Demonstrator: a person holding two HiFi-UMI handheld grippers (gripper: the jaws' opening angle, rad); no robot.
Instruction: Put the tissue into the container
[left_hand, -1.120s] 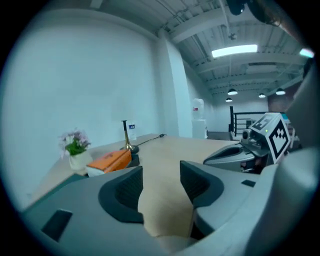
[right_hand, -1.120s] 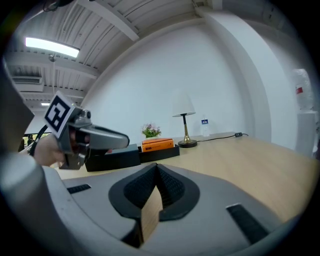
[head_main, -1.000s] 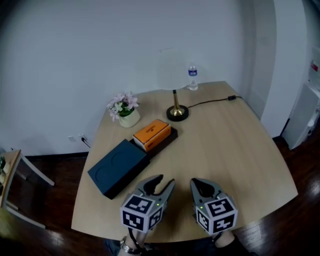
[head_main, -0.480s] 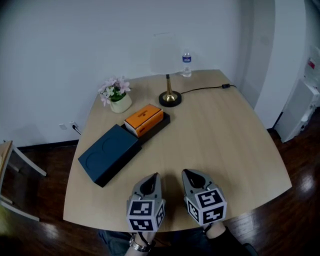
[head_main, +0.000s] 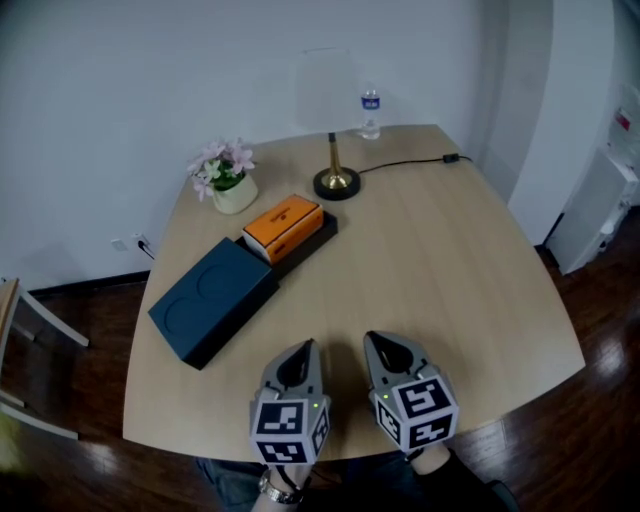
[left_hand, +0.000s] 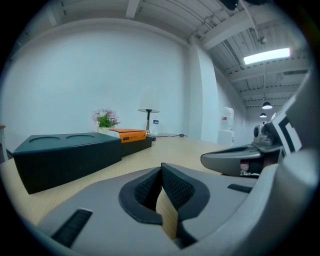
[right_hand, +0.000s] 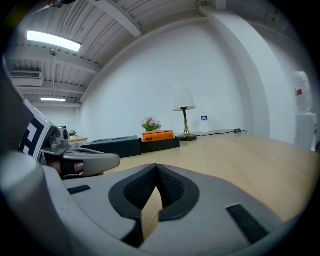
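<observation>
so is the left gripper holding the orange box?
No, the left gripper is shut on nothing, and the orange box sits farther up the table.

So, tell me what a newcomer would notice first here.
The bright orange box stands out, sitting in a dark tray on the table's left half, beside a dark blue case. Nearest the camera, the left gripper and right gripper are side by side, jaws shut and empty.
</observation>
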